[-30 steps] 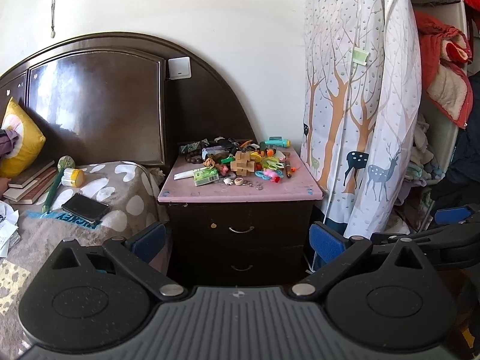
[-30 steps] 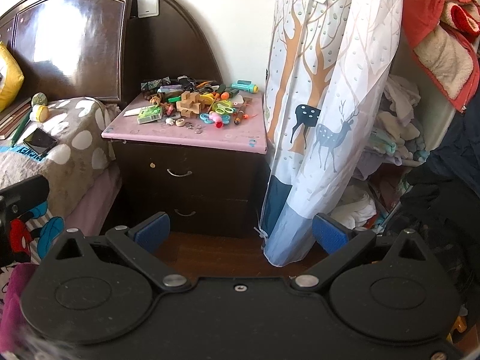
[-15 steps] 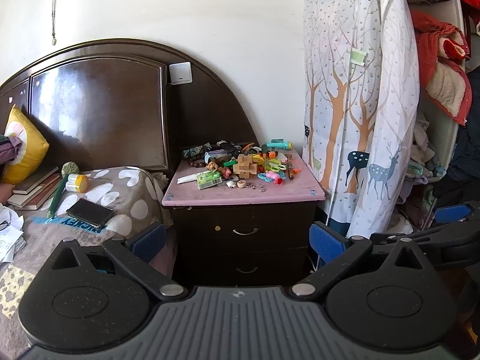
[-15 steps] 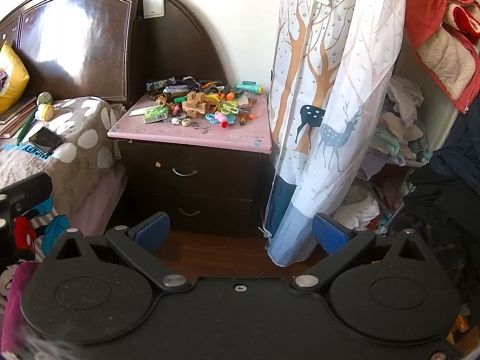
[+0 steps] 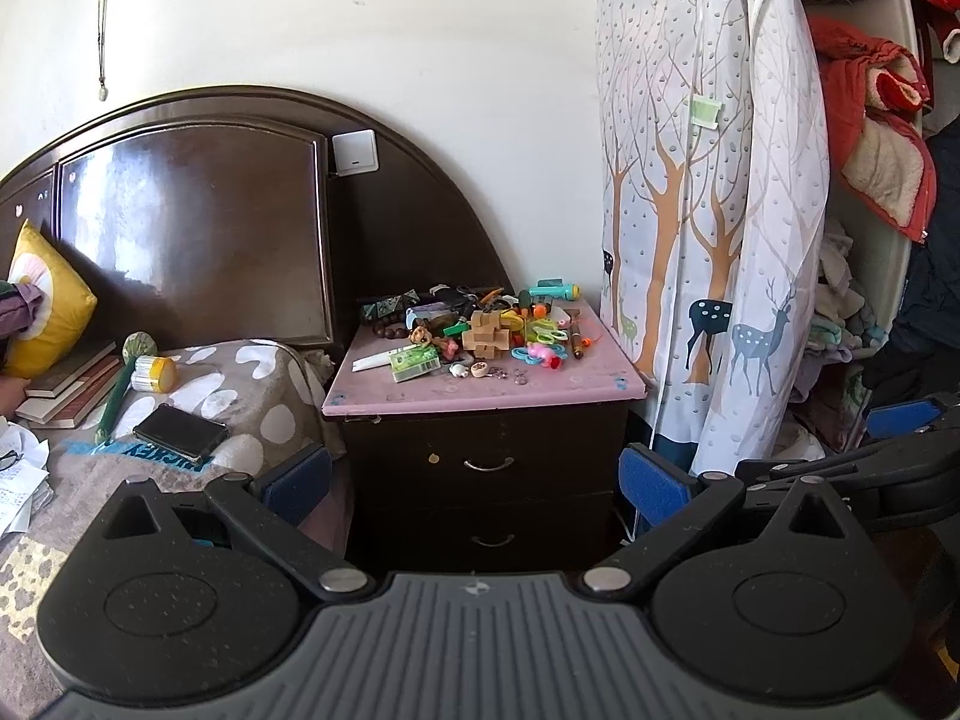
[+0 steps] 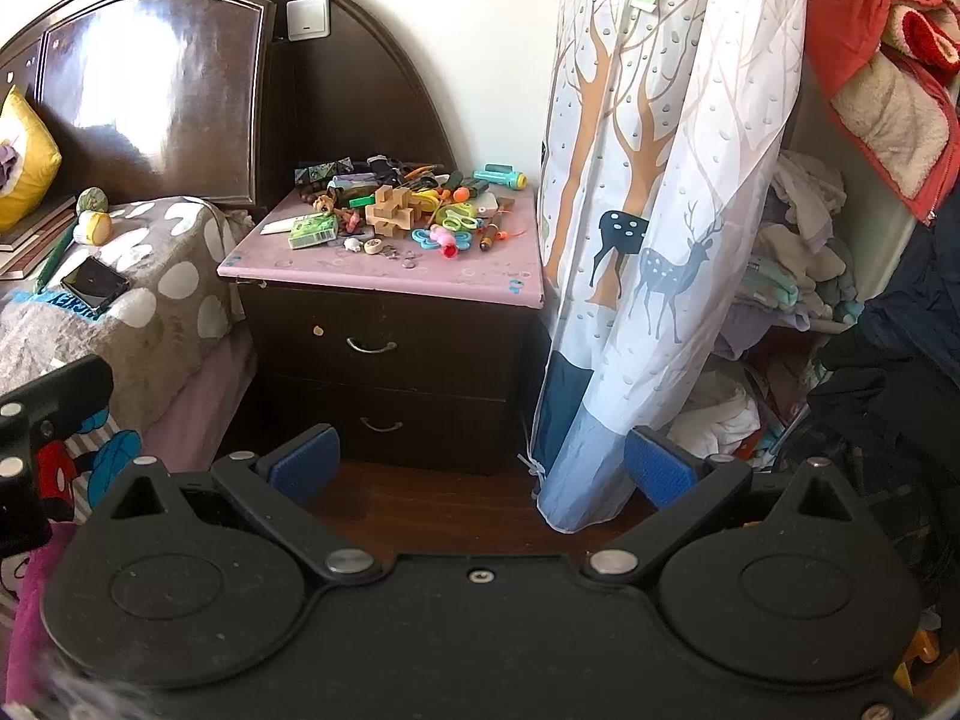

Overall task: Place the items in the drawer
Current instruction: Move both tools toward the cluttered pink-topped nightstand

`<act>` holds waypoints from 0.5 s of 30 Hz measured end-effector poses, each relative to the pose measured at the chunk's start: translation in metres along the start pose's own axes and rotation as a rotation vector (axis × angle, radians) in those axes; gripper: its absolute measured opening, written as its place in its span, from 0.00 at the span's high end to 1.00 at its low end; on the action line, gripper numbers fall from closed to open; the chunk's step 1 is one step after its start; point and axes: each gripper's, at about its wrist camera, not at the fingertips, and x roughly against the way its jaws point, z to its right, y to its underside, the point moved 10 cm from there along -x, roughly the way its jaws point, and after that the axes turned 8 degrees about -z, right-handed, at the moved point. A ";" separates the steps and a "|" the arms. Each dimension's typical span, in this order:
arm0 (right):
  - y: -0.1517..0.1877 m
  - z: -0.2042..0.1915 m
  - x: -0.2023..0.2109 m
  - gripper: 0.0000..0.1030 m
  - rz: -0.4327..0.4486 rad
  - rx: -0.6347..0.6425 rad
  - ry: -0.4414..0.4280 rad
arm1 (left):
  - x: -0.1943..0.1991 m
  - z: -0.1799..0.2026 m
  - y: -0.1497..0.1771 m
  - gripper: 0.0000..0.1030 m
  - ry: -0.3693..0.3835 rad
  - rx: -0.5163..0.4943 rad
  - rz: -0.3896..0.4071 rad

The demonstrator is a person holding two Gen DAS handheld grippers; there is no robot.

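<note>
Clearly at the opening step: approach only, nothing grasped, nothing stowed. Left gripper [image 5: 474, 474] spread wide and empty, blue pads well apart, aimed at the dark wooden two-drawer nightstand [image 5: 486, 480] from well back. Right gripper [image 6: 480, 468] likewise spread wide and empty, hanging over the dark wood floor [image 6: 420, 510], nearer the tree-and-deer printed fabric wardrobe cover [image 6: 648, 180] than the drawers.

Both drawers shut: upper drawer with curved metal handle [image 5: 488, 465] flush with the front, lower drawer with matching handle [image 5: 492, 540] flush too. Heap of small colourful toys and trinkets [image 5: 480, 330] spread across the far and middle part of the pink desk top [image 5: 540, 393], among them an interlocking wooden block puzzle [image 5: 485, 337], a green card box [image 5: 414, 363] toward the left, a teal toy torch [image 5: 555, 290] at the far right; near edge of the top bare. Brown spotted bed blanket [image 5: 240, 384] just left of the nightstand, black phone [image 5: 180, 432] lying on it.

Next, probably: close in on the nightstand, hook one gripper finger behind the upper handle and pull straight out, since nothing goes in while the drawer is closed. Thin, shallow handle, so a careful, level approach needed; other gripper free to pick from the heap.
</note>
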 end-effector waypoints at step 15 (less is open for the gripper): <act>0.002 0.001 0.009 0.00 0.011 0.002 -0.003 | 0.009 0.002 -0.001 0.00 -0.003 -0.013 0.016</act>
